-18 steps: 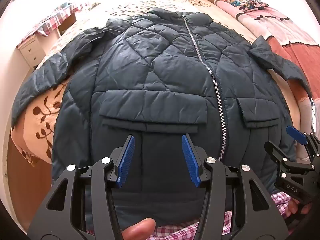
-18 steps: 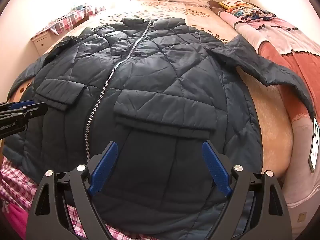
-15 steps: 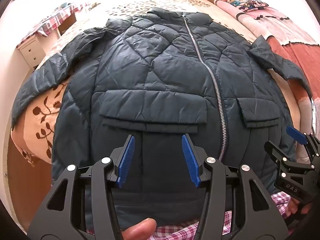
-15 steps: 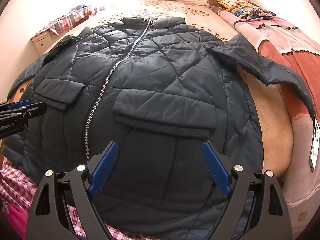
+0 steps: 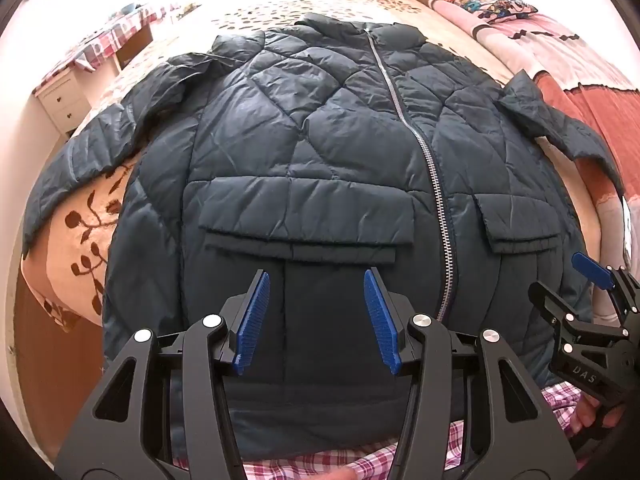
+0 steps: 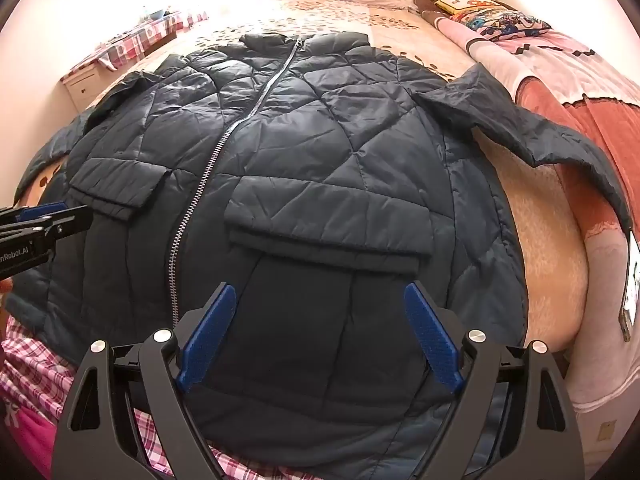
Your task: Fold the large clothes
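Note:
A dark blue quilted jacket (image 5: 320, 148) lies spread flat, front up and zipped, on the bed, with both sleeves out to the sides; it also shows in the right wrist view (image 6: 320, 152). My left gripper (image 5: 316, 276) is open and empty, held above the hem below the left flap pocket (image 5: 304, 220). My right gripper (image 6: 320, 288) is open wider and empty, above the hem below the other pocket (image 6: 328, 224). Each gripper also shows at the edge of the other's view: the right one (image 5: 588, 280) and the left one (image 6: 44, 216).
The bed (image 5: 80, 224) has a peach leaf-print cover. Pink and red blankets (image 6: 560, 76) and a patterned pillow (image 6: 500, 20) lie along the right side. A white nightstand (image 5: 60, 96) stands at the left. A plaid cloth (image 6: 36, 364) is under the hem.
The left wrist view has tilted slightly, and the thumb at its bottom edge is no longer seen. The jacket and the jaws are unchanged.

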`<action>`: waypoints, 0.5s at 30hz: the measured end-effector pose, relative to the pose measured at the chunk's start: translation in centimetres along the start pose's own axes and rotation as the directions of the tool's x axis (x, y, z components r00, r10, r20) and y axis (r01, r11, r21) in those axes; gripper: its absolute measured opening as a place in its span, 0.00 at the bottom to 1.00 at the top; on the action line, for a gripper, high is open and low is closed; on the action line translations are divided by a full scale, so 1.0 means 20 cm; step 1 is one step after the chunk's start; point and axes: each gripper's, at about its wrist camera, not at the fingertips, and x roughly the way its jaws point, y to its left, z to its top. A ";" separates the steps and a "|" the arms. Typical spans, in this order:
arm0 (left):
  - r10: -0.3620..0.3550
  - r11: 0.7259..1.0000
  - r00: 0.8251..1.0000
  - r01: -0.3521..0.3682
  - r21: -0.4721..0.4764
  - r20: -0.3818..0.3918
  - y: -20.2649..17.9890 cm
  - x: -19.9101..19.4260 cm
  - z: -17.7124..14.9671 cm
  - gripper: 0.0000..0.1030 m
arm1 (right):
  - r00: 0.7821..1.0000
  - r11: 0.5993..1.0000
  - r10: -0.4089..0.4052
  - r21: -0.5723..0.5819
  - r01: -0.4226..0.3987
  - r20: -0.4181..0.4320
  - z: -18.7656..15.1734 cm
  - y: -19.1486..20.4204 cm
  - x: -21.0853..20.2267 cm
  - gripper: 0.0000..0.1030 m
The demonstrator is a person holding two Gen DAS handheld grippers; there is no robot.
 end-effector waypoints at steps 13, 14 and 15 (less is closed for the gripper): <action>0.003 1.000 1.000 -0.003 0.007 -0.012 0.00 0.02 -0.01 0.48 | 1.000 1.000 0.016 0.024 -0.016 -0.006 -0.01 -0.02 0.01 0.82; 0.004 1.000 1.000 -0.004 0.008 -0.013 -0.01 0.02 -0.01 0.48 | 1.000 0.999 0.020 0.030 -0.020 -0.007 -0.01 -0.03 0.01 0.81; 0.004 1.000 1.000 -0.004 0.009 -0.014 -0.01 0.02 -0.01 0.48 | 1.000 0.999 0.024 0.034 -0.023 -0.008 -0.01 -0.03 0.01 0.81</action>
